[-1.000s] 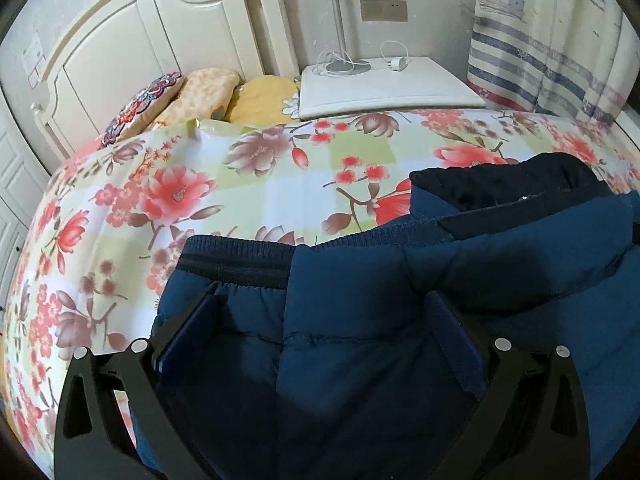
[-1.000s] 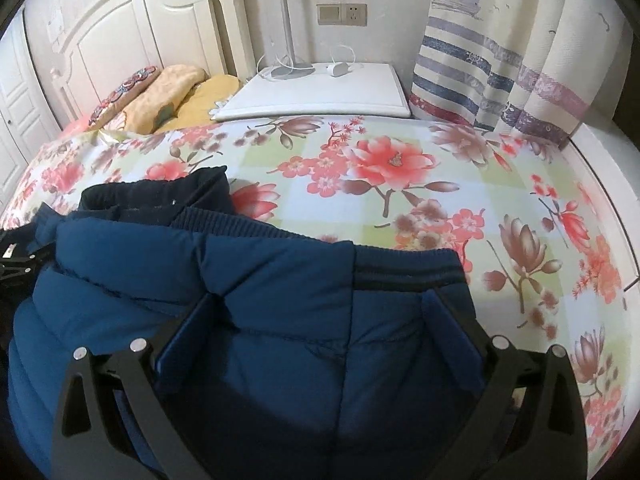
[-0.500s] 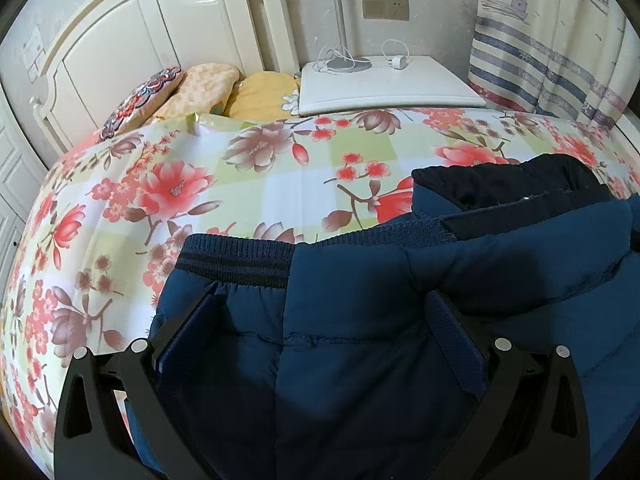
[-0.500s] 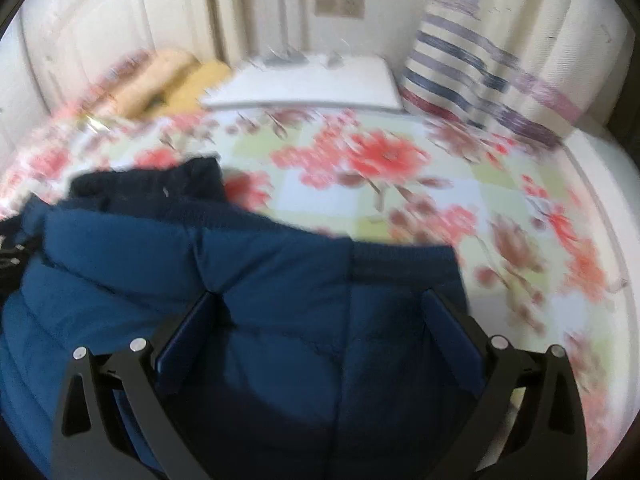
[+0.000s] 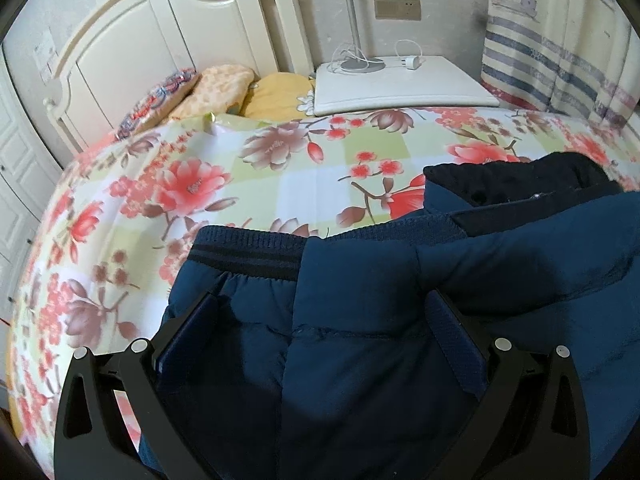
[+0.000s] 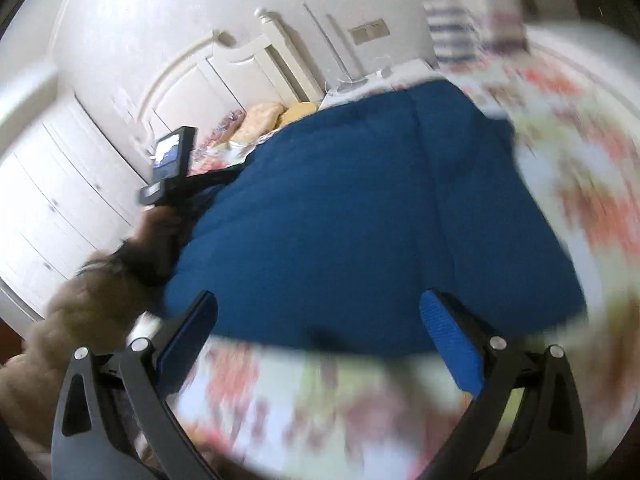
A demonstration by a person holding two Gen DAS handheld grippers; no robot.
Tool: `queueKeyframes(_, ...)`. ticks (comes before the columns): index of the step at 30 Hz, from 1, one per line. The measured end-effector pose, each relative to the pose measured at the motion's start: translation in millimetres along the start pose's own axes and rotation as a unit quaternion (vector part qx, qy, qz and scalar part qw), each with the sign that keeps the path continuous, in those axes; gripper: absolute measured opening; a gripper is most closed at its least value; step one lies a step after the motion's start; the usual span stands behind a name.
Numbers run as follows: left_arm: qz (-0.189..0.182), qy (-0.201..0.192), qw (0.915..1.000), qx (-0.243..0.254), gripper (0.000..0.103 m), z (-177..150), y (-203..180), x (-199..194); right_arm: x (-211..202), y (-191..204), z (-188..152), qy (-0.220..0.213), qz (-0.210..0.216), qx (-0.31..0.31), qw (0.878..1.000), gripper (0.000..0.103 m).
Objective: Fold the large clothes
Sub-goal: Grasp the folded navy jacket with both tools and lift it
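Note:
A dark blue padded jacket [image 5: 360,300] lies folded on the flowered bedspread [image 5: 180,184], its ribbed hem [image 5: 248,248] towards the headboard and its dark collar [image 5: 520,180] at the right. My left gripper [image 5: 320,320] is open, its fingers resting over the jacket's near part with nothing held. In the blurred right wrist view the jacket [image 6: 360,208] lies ahead. My right gripper [image 6: 318,320] is open and empty, pulled back off the jacket above the bedspread [image 6: 320,400]. The left hand-held gripper and the person's sleeve [image 6: 104,280] show at the left.
A white headboard [image 5: 160,40] and pillows [image 5: 224,84] stand at the far end. A white bedside table [image 5: 400,84] holds a lamp base and a charger. A striped curtain [image 5: 560,60] hangs at the right. White wardrobe doors [image 6: 60,200] stand at the left.
My right gripper has swung back and away from the jacket, tilting fast, so its view is blurred. My left gripper has stayed over the jacket.

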State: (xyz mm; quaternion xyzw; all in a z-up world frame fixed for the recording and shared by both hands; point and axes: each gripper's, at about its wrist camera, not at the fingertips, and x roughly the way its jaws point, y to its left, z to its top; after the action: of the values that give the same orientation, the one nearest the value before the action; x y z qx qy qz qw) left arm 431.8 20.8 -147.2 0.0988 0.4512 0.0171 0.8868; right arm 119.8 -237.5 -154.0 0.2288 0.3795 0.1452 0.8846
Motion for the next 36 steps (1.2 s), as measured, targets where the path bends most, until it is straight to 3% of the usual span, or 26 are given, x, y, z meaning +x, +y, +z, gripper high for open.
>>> queueKeyframes(4,0.016,-0.003,0.9998,0.010,0.099,-0.4,-3.8,-1.6,0.0,-27.9,-22.9,0.032,0.002,0.077,0.997,0.100)
queueKeyframes(8,0.028,-0.010,0.9994,0.016,0.099,-1.6,-5.9,-5.0,15.6,-42.6,-1.1,-0.006,-0.008,0.101,0.995,0.100)
queueKeyframes(10,0.023,-0.009,0.9996,0.012,0.099,-1.4,-4.5,-4.5,30.3,-51.0,17.9,-0.044,0.000,0.144,0.989,0.101)
queueKeyframes(13,0.010,-0.003,0.9999,0.001,0.099,-1.1,-0.2,-3.1,56.1,-45.5,42.4,-0.094,-0.041,0.182,0.978,0.101)
queueKeyframes(14,0.010,-0.001,0.9999,-0.005,0.099,-0.8,2.2,-2.8,61.8,-43.7,46.3,-0.107,-0.038,0.187,0.976,0.096)
queueKeyframes(15,0.015,0.001,0.9998,-0.009,0.099,-0.6,3.6,-2.5,64.6,-44.8,48.3,-0.116,-0.032,0.195,0.973,0.052)
queueKeyframes(16,0.022,0.004,0.9996,-0.017,0.099,-0.2,6.5,-3.0,64.4,-53.8,48.3,-0.129,-0.006,0.216,0.968,0.039)
queueKeyframes(18,0.013,0.000,0.9993,-0.036,0.099,0.2,12.5,-10.3,55.2,-66.0,43.6,-0.143,0.037,0.232,0.961,0.028)
queueKeyframes(21,-0.005,-0.042,0.9984,-0.038,0.099,-1.3,5.0,-47.5,35.6,-63.4,33.3,-0.159,0.047,0.210,0.964,0.025)
queueKeyframes(24,-0.075,-0.073,0.9944,-0.014,0.099,-11.8,-26.6,-102.2,16.4,-62.3,25.2,-0.172,0.044,0.189,0.966,0.025)
queueKeyframes(26,-0.120,-0.084,0.9888,0.029,0.099,-30.9,-63.4,-136.1,8.8,-63.8,26.4,-0.180,0.041,0.177,0.967,0.025)
queueKeyframes(30,-0.104,-0.063,0.9851,0.122,0.099,-83.0,-130.1,-144.1,-17.7,-65.6,25.6,-0.203,0.029,0.157,0.966,0.025)
queueKeyframes(31,-0.085,-0.071,0.9849,0.133,0.099,-99.8,-143.4,-141.0,-23.5,-62.9,25.9,-0.206,0.027,0.147,0.967,0.025)
queueKeyframes(32,-0.068,-0.109,0.9828,0.132,0.099,-117.4,-151.8,-143.5,-27.1,-60.0,26.5,-0.207,0.020,0.141,0.968,0.025)
queueKeyframes(33,-0.064,-0.118,0.9824,0.130,0.099,-122.7,-154.1,-144.4,-31.0,-53.8,28.4,-0.210,0.011,0.130,0.969,0.025)
queueKeyframes(36,-0.101,-0.089,0.9850,0.108,0.098,-126.7,-143.6,-149.4,-37.9,-30.0,36.6,-0.221,-0.022,0.093,0.971,0.025)
